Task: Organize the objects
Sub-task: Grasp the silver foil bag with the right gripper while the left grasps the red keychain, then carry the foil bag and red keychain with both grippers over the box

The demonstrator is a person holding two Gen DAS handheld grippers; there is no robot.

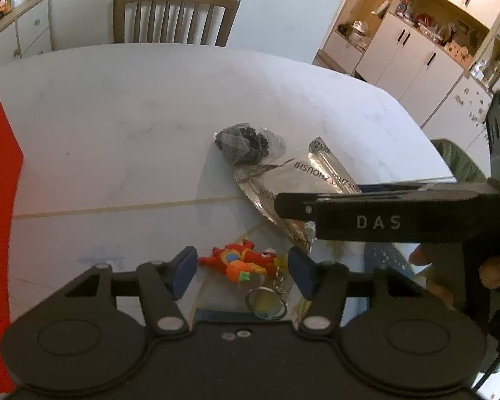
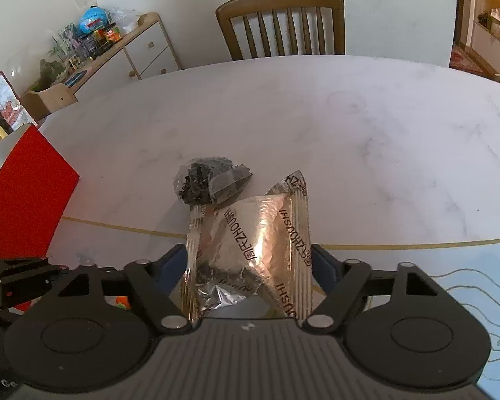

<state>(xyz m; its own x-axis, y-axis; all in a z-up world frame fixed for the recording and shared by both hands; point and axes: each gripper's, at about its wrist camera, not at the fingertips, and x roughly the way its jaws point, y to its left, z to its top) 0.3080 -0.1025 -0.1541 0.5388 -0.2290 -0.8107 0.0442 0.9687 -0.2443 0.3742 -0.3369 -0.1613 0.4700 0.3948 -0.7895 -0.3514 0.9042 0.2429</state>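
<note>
We see a red and orange toy keychain [image 1: 241, 261] with a metal ring lying on the white table [image 1: 116, 133], between the blue pads of the left gripper [image 1: 242, 268], whose jaws stand apart around it without touching. To its right, the right gripper [image 2: 248, 268] brackets a crinkled silver foil packet [image 2: 250, 253] with printed letters; we cannot tell whether its pads press it. A clear bag of black bits [image 2: 210, 183] touches the packet's far end, and a red box [image 2: 20, 200] stands at the left.
</note>
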